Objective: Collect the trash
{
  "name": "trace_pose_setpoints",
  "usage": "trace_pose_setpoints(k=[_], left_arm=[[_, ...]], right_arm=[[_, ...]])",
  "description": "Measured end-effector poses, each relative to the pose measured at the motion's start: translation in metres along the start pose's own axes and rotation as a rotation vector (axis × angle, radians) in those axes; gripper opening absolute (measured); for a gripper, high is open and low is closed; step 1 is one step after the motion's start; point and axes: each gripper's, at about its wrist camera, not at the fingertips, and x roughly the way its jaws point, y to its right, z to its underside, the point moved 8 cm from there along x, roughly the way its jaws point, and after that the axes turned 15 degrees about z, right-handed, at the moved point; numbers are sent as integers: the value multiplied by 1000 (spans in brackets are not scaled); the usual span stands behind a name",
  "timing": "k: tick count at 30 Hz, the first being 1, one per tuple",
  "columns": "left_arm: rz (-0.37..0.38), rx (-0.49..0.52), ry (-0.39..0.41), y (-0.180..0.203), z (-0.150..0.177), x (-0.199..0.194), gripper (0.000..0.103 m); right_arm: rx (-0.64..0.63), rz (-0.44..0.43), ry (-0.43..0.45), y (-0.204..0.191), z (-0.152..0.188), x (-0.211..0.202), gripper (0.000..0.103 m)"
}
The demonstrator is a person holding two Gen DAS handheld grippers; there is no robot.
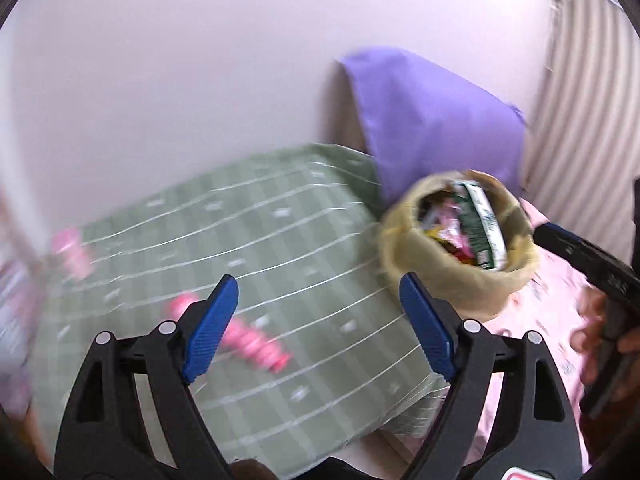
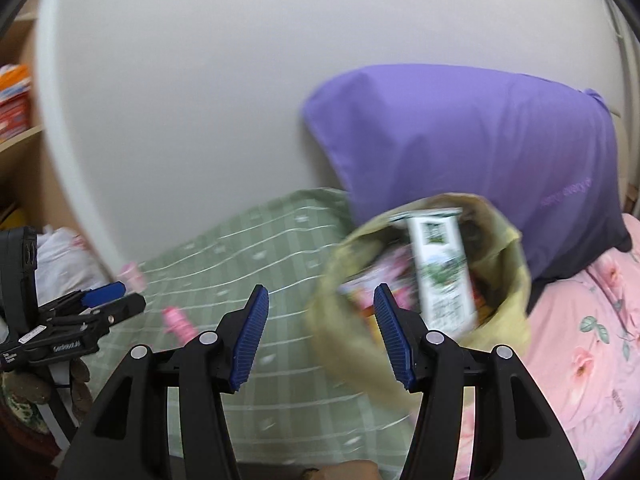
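Plain white wall [image 2: 192, 92] w/ purple pillow [image 2: 460, 140] leaning on it; green checked blanket [image 1: 256, 248] lying beside pink floral sheet [image 2: 580, 340]; shelf [image 2: 16, 136] showing left.

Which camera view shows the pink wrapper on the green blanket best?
The left wrist view. There the pink wrapper lies close, just beyond the open left tongs, blurred but large. In the right wrist view the same wrapper is smaller, farther left on the green blanket.
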Motion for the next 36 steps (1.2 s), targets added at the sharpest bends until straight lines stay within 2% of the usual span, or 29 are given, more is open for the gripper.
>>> trace_pose_setpoints(k=[6, 8, 10, 15, 22, 36], left_arm=[[-233, -24, 70, -11, 37, -84, 79], [-273, -17, 94, -6, 45, -104, 79], [-294, -18, 114, 0, 53, -123, 79], [-315, -39, 114, 8, 70, -146, 79], [-324, -68, 141, 11, 84, -175, 78], [-325, -41, 167, 25, 82, -188, 78]], right_arm=[[-73, -63, -1, -54, 39, -48, 52], [-85, -111, -2, -69, 50, -62, 52], [-128, -107, 9, -84, 61, -73, 52], [-209, -110, 32, -106, 78, -94, 52], [-217, -117, 51, -112, 84, -113, 52], [-220, -109, 64, -111, 90, -129, 52]])
